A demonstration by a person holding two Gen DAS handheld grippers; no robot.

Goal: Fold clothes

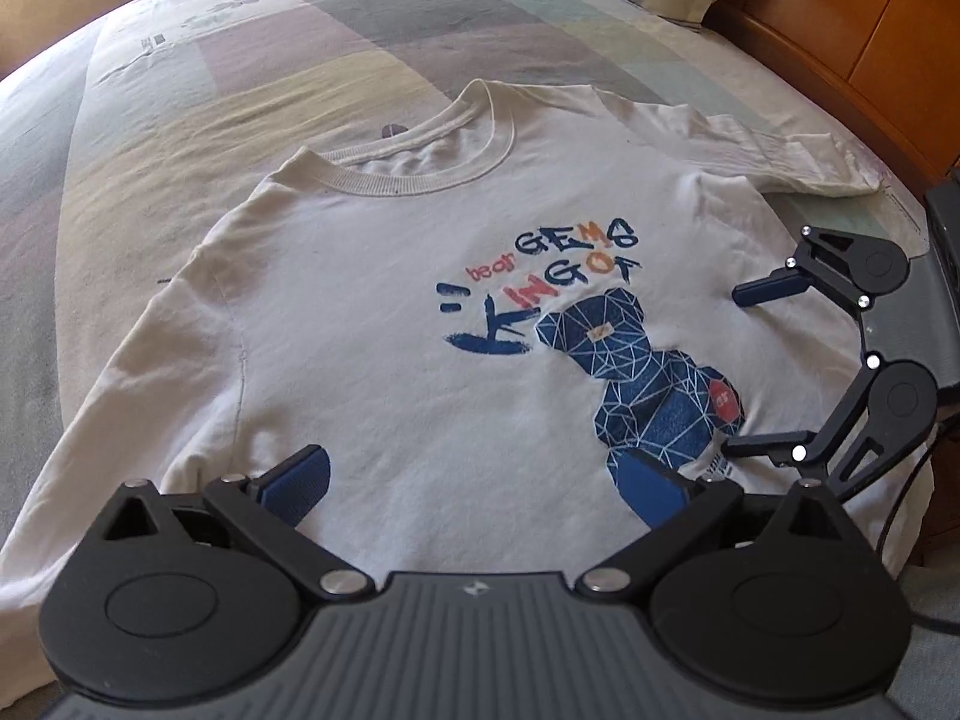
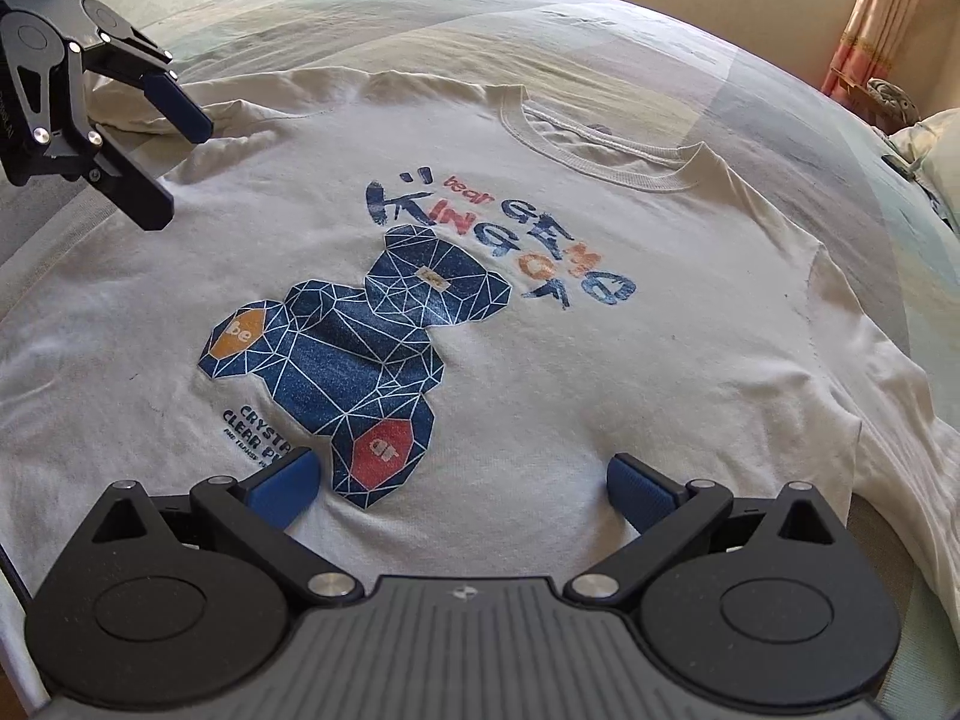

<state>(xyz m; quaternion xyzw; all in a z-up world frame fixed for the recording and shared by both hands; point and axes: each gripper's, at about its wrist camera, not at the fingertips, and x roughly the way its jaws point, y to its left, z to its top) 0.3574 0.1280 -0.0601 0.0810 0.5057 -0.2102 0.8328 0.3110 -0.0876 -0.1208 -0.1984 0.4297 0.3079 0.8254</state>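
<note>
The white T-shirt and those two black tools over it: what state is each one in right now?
White T-shirt: spread flat on the bed, print side up, not yet folded.
Left tool: open, holding nothing, over the shirt.
Right tool: open, holding nothing, over the shirt.
Bedspread: lies under the shirt.

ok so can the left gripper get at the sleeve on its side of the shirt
Probably yes. The left gripper hangs open over the white t-shirt, and that sleeve lies flat on the bedspread with nothing on it or between them.
</note>
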